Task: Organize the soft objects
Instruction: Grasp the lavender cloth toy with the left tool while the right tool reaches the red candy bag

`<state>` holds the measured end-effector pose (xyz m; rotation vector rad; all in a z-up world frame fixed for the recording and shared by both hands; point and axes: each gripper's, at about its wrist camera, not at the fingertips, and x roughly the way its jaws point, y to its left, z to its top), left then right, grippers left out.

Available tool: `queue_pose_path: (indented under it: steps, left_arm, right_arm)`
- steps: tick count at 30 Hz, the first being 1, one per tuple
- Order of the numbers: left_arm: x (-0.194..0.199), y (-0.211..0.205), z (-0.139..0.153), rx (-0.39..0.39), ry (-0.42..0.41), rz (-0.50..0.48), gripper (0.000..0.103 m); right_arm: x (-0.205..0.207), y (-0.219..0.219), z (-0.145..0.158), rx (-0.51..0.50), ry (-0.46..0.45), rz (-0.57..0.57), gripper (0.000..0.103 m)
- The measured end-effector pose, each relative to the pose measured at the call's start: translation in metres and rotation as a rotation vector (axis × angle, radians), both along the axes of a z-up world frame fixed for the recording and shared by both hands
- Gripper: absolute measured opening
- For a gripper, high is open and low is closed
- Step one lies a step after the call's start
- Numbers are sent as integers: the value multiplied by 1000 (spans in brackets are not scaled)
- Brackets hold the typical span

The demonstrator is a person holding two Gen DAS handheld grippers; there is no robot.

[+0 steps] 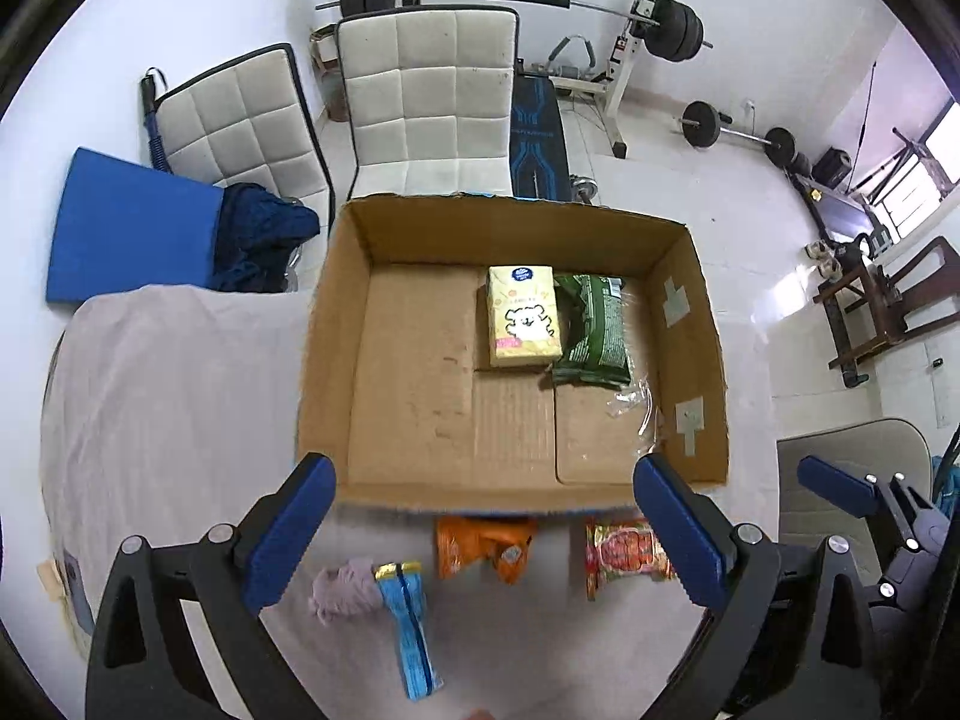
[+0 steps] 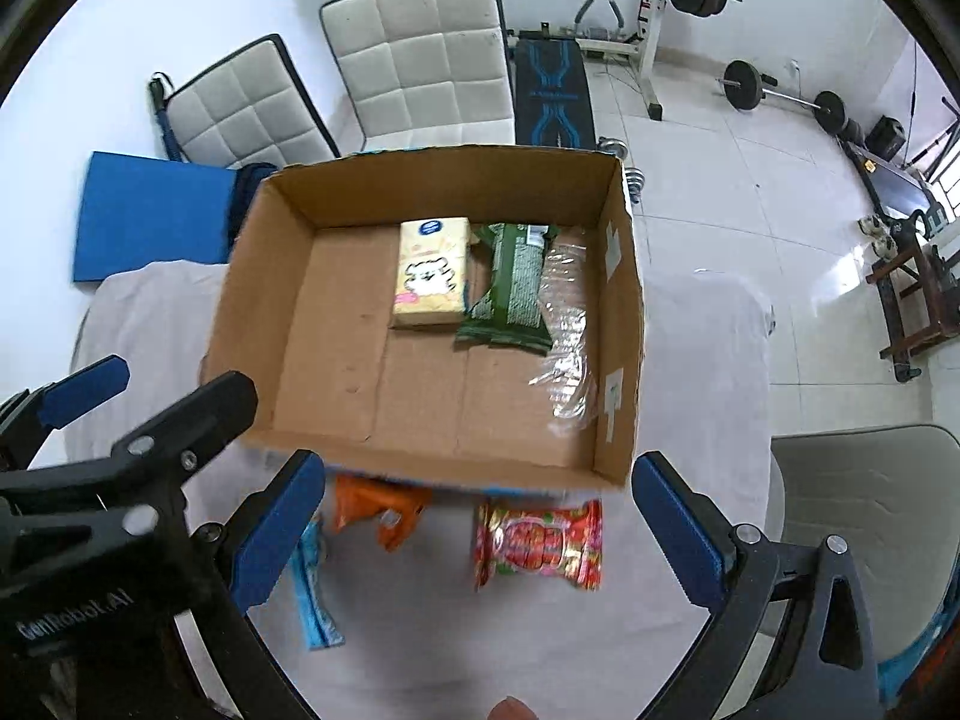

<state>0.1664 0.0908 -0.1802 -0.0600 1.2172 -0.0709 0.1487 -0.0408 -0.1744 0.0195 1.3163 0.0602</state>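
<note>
Between the right gripper (image 2: 477,531) pads nothing held, jaws at full spread, blue ribbed pads either side of the red snack pack (image 2: 538,543) lying flat on the tablecloth (image 2: 708,372) below. Left gripper (image 1: 483,531) same deal: wide, empty, pointing steeply down over the table edge of the cardboard box (image 1: 336,360)

Outward from the claws, loose stuff on the cloth just beside the box's near wall: orange crinkly pouch (image 1: 483,546), partly tucked under the box edge; blue flat sachet w/ gold top (image 1: 411,630); lilac knit/yarn wad (image 1: 342,591) touching the sachet's top end. All look limp and light, so prob pinch at mid-body, film will crumple

Inside the box, far side: yellow tissue pack w/ cartoon animal (image 1: 523,315), soft brick shape, and green foil-ish snack bag (image 1: 591,330) right against it, slightly tilted. Clear plastic film (image 1: 630,402) loose by the right wall. Packed side by side against the back, likely to leave the left half and the front free for the rest

Box = corrugated, open top, flaps cut, tape patches on right wall. Judgement: 2 in, 4 still outside, both claws free, either could take the next pick
</note>
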Motion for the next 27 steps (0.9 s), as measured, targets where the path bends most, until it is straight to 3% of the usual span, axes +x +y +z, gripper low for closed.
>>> queue_pose_path:
  steps: [4, 7, 15, 23, 25, 27]
  left_arm:
    - [-21, 10, -3, 46, -10, 30, 102]
    - [-41, 24, -25, 56, 26, 77, 102]
    - [-85, 72, -124, 22, 251, 227, 102]
    - [-105, 97, -179, 4, 352, 311, 102]
    - [-108, 99, -190, 2, 372, 309, 102]
    - [-110, 102, -199, -7, 391, 315, 102]
  right_arm:
    - [-23, -11, -1, 36, 26, -42, 103]
    - [-40, -31, -26, 84, 83, -145, 103]
    - [-78, -82, -151, 279, 288, -515, 103]
    - [-77, -92, -216, 314, 267, -717, 101]
    - [-77, -90, -224, 312, 265, -728, 98]
    - [-76, -86, -232, 283, 287, -711, 86]
